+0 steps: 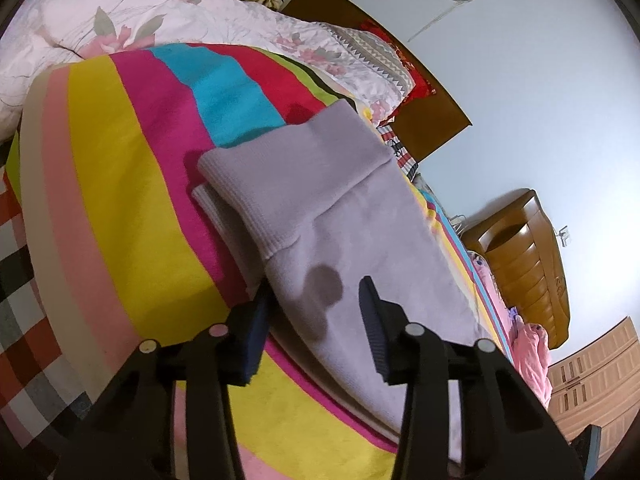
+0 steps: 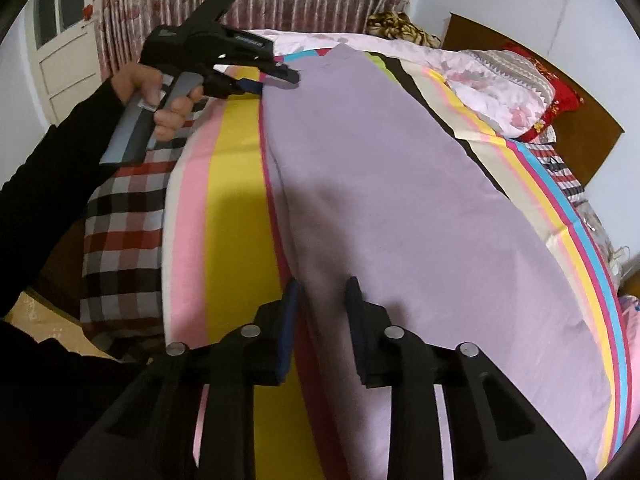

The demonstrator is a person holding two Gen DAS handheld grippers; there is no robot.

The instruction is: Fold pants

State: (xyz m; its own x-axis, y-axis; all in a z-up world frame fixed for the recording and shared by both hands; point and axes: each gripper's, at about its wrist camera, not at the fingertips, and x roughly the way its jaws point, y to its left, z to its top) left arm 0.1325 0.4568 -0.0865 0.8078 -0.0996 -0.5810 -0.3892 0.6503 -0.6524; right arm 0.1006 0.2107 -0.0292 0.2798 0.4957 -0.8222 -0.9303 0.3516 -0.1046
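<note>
**A:** Where are the pants (image 2: pixel 384 184)?

**B:** They lie flat on the striped blanket (image 2: pixel 236 216) on the bed, stretched out long. The stretchy end with the ribbed band (image 1: pixel 296 168) is by the left gripper (image 1: pixel 316 316). The other end is by the right gripper (image 2: pixel 320 312).

**A:** Are the grippers holding them?

**B:** No. Both stand a little apart. The left one sits over the near edge of the pants, one finger on each side, but not pinching. The right one hangs over the edge too. I think it is not touching, but it is hard to tell from here.

**A:** How will the pants feel?

**B:** Soft and light, I think. They look like thick, fuzzy cloth. They will flop and sag when lifted. They cannot break. They may slide a bit on the blanket.

**A:** Where should we grab?

**B:** At the near edge, one gripper at each end. Pinch both layers together, or the bottom one stays behind. Then lift both ends the same, so the fold comes out straight.
</note>
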